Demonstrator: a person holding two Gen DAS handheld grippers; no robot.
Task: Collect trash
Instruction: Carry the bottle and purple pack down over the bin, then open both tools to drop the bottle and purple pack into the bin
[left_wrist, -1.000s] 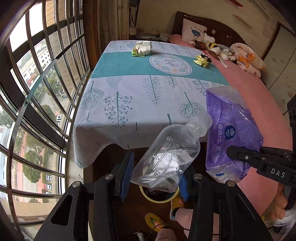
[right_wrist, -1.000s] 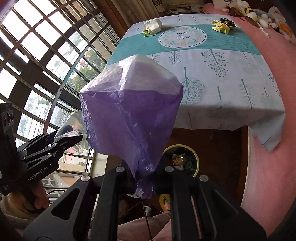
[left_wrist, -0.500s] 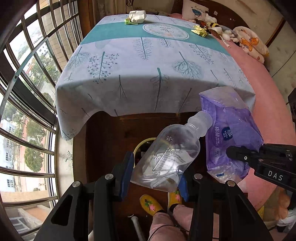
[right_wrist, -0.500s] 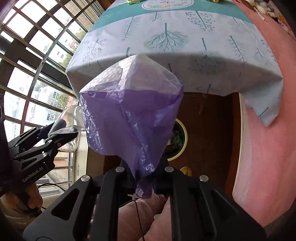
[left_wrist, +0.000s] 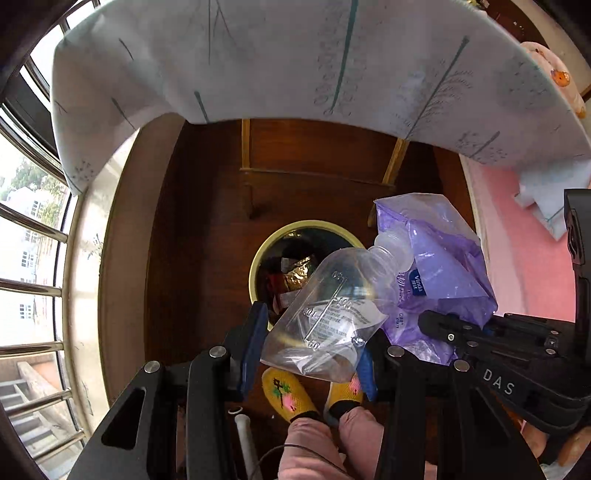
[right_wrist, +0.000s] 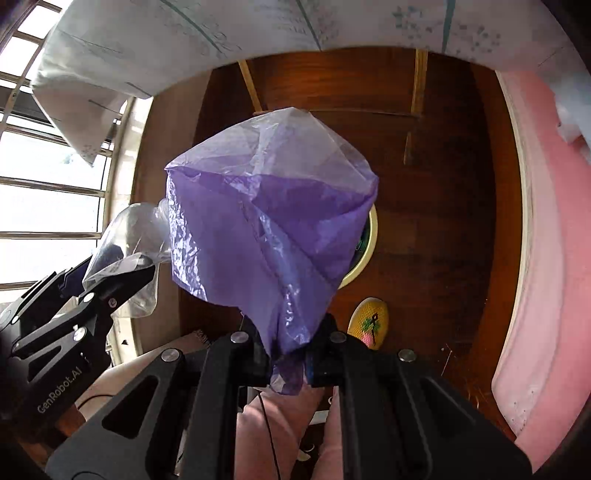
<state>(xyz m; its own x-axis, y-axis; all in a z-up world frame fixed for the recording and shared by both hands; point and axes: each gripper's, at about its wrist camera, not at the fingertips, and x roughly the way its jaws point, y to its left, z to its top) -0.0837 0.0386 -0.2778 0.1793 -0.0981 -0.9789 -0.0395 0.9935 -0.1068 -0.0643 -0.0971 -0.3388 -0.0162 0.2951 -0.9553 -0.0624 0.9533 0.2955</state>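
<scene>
My left gripper (left_wrist: 310, 343) is shut on a clear plastic bottle (left_wrist: 332, 306) with printed measure marks, its neck pointing up right. The bottle hangs over a yellow-rimmed trash bin (left_wrist: 258, 266) on the wooden floor, which holds several wrappers. My right gripper (right_wrist: 286, 360) is shut on a purple plastic wrapper (right_wrist: 273, 221) that balloons out ahead of it and hides most of the bin (right_wrist: 364, 262). In the left wrist view the wrapper (left_wrist: 443, 258) sits just right of the bottle. The right wrist view shows the bottle (right_wrist: 129, 236) and left gripper (right_wrist: 107, 280) at the left.
A table with a leaf-print cloth (left_wrist: 295, 55) overhangs the bin from above. A pink bed (right_wrist: 546, 258) runs along the right. Window bars (left_wrist: 33, 258) line the left. A person's feet in yellow socks (left_wrist: 288, 395) stand just below the bin.
Both grippers have tilted downward and dropped below the table edge; the tabletop has left view and the bin now lies straight ahead. Bottle and wrapper stay gripped.
</scene>
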